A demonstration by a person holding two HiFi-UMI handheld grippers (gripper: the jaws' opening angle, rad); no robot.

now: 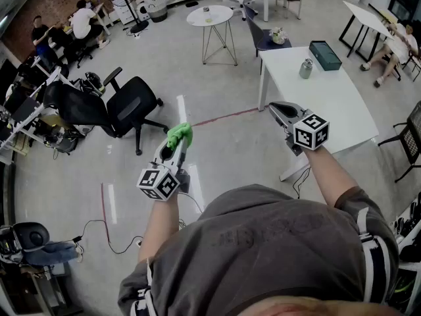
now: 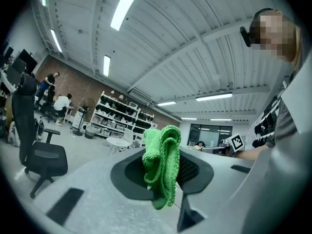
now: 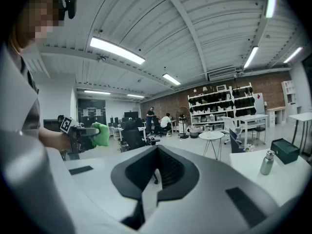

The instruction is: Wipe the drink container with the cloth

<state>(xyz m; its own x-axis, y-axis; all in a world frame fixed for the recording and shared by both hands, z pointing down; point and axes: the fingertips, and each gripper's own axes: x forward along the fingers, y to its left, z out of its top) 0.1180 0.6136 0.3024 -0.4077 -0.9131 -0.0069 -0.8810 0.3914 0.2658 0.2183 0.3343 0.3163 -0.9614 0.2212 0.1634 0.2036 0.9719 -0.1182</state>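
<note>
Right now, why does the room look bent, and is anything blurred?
Left gripper view: the wide lens bows the ceiling lights, corners go black, the green cloth is sharp. Right gripper view: same bowing; the drink container is small but clear. Head view: the floor curves, evenly lit.

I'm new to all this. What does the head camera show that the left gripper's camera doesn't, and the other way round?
Only the head view: the drink container standing on the white table, with a dark box beside it; I cannot make these out in the other view. Only the left gripper view: the ceiling with its strip lights. Both: the green cloth clamped in the left tongs, a black office chair and a small round table.
</note>
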